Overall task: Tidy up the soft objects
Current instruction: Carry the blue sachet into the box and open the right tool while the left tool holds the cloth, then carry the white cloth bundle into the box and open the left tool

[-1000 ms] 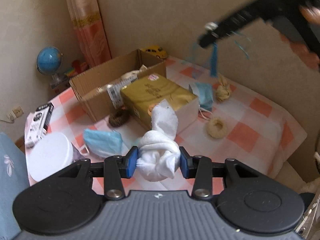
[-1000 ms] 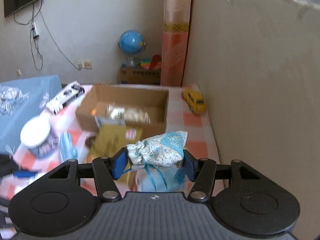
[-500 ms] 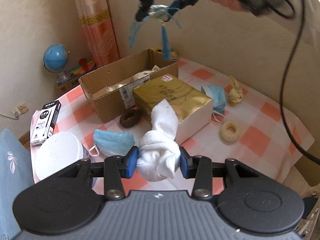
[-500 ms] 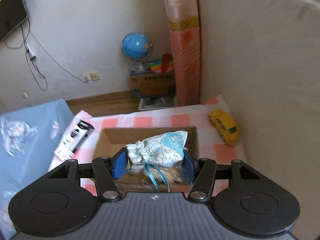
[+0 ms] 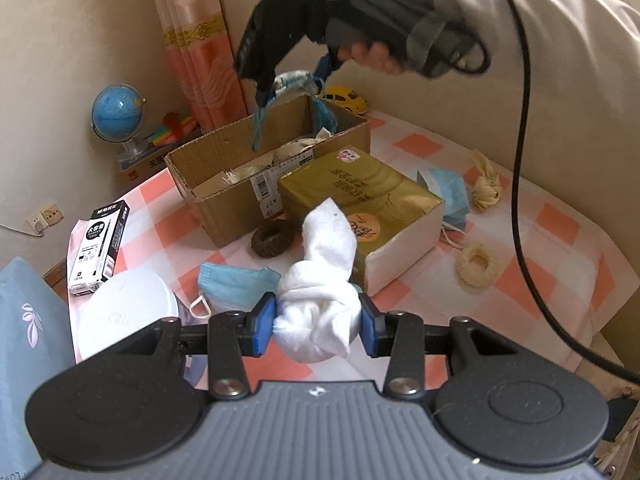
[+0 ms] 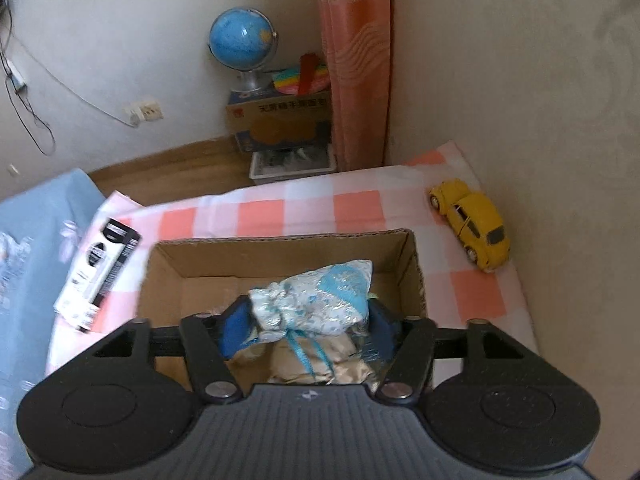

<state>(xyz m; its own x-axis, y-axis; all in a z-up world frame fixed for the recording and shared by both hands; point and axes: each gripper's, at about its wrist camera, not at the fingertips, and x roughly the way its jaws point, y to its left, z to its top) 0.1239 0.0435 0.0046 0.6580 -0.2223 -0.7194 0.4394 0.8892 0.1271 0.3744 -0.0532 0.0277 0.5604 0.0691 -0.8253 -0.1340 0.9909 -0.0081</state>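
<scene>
My left gripper (image 5: 316, 320) is shut on a knotted white sock bundle (image 5: 320, 304), held above the checked tablecloth. A person's hand holds my right gripper (image 6: 308, 320) over the open cardboard box (image 6: 280, 252). Its jaws are opening, with a pale blue patterned pouch (image 6: 316, 300) loose between them. In the left wrist view that pouch (image 5: 294, 80) hangs over the box (image 5: 224, 200), its blue ribbons trailing down. Cream cloth items (image 6: 320, 360) lie in the box below the pouch.
In front of the box are a gold tissue pack (image 5: 352, 192), a brown scrunchie (image 5: 272, 238) and a blue mask (image 5: 236, 284). Another mask (image 5: 448, 192), a cream scrunchie (image 5: 478, 266) and a cream knot (image 5: 486, 188) lie right. A yellow toy car (image 6: 472, 224) stands by the wall.
The right gripper carried the pouch leftward and slightly down until it was over the box, and its jaws have widened. The left gripper has stayed put with the sock bundle.
</scene>
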